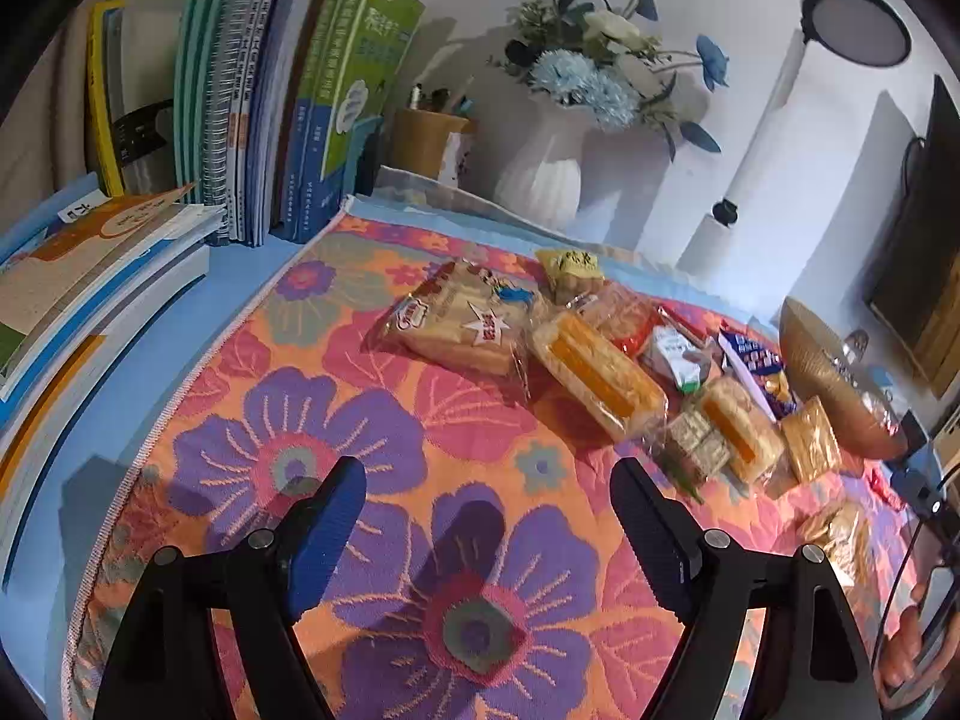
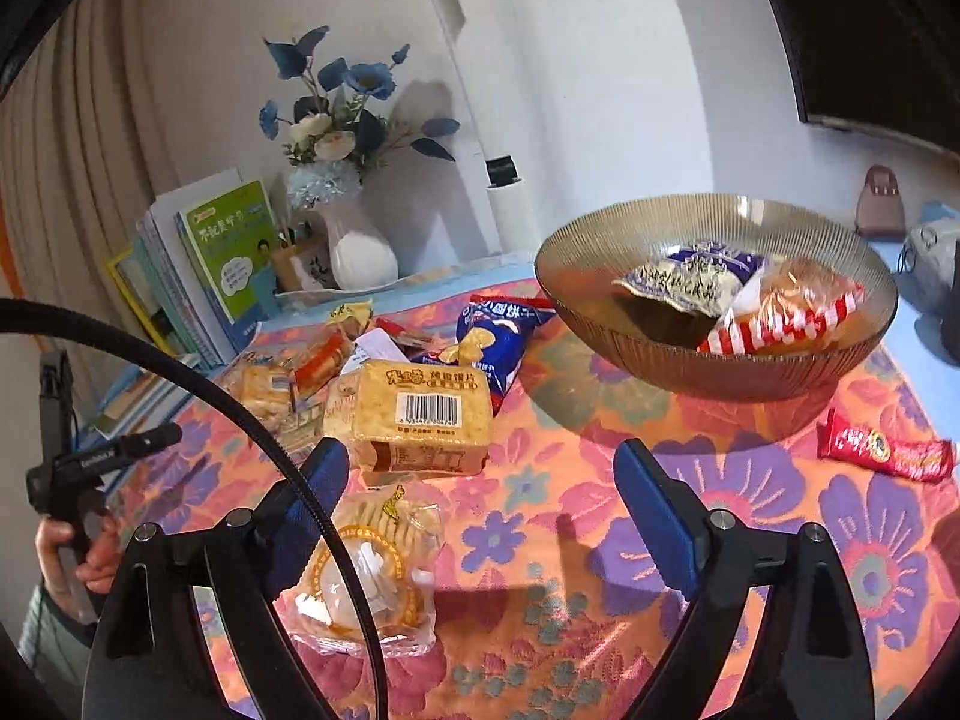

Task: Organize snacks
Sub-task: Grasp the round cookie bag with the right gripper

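Several wrapped snacks lie in a heap on the flowered cloth (image 1: 252, 420): a bread pack (image 1: 462, 321), an orange-striped cracker pack (image 1: 594, 375) and smaller packs beside them. My left gripper (image 1: 489, 474) hovers open over bare cloth, short of the heap. A ribbed amber glass bowl (image 2: 600, 324) holds a blue-white bag (image 2: 690, 276) and a red-striped bun pack (image 2: 786, 312). My right gripper (image 2: 480, 468) is open above the cloth. A yellow barcode pack (image 2: 414, 414) lies just ahead of its left finger, and a clear round-cake pack (image 2: 366, 576) lies under that finger. Nothing is held.
Upright and stacked books (image 1: 252, 96) line the back left. A white vase of blue flowers (image 1: 540, 174) and a pen cup (image 1: 423, 141) stand behind the cloth. A red stick pack (image 2: 882, 450) lies right of the bowl. A black cable (image 2: 288, 456) crosses the right view. A hand (image 2: 66, 552) grips the left tool.
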Motion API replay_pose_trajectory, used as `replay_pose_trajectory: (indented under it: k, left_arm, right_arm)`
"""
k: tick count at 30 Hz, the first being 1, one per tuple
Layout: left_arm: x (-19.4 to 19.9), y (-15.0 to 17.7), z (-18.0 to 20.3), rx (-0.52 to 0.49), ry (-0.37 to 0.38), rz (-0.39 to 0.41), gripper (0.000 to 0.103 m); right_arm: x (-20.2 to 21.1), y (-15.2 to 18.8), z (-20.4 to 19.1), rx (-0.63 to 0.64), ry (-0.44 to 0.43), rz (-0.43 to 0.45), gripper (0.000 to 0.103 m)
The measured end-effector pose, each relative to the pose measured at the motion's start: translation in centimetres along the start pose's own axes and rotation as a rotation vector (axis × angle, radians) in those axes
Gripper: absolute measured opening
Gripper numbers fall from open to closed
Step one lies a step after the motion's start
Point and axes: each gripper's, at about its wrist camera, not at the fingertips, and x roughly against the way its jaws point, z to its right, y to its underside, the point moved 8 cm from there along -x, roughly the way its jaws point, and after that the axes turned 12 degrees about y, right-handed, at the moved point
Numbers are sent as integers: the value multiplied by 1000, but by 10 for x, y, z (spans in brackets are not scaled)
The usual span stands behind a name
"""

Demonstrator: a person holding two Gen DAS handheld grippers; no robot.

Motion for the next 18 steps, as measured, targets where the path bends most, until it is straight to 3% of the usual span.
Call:
replay_pose_trajectory:
  k: [11,12,15,18]
  left_arm:
    - [0,-2,8,-55,-84,5,82]
    - [0,-3,10,-49,-70,-2,81]
    - [-1,-12,29,37,90,2,82]
    - [-17,-25,39,124,147,-33,81]
  right_arm:
    - [9,0,-3,9,10,22,92]
    - [9,1,-5,25,11,19,93]
    - [9,5,-16,71,0,0,93]
    - [10,11,-27,91,-29,-45,93]
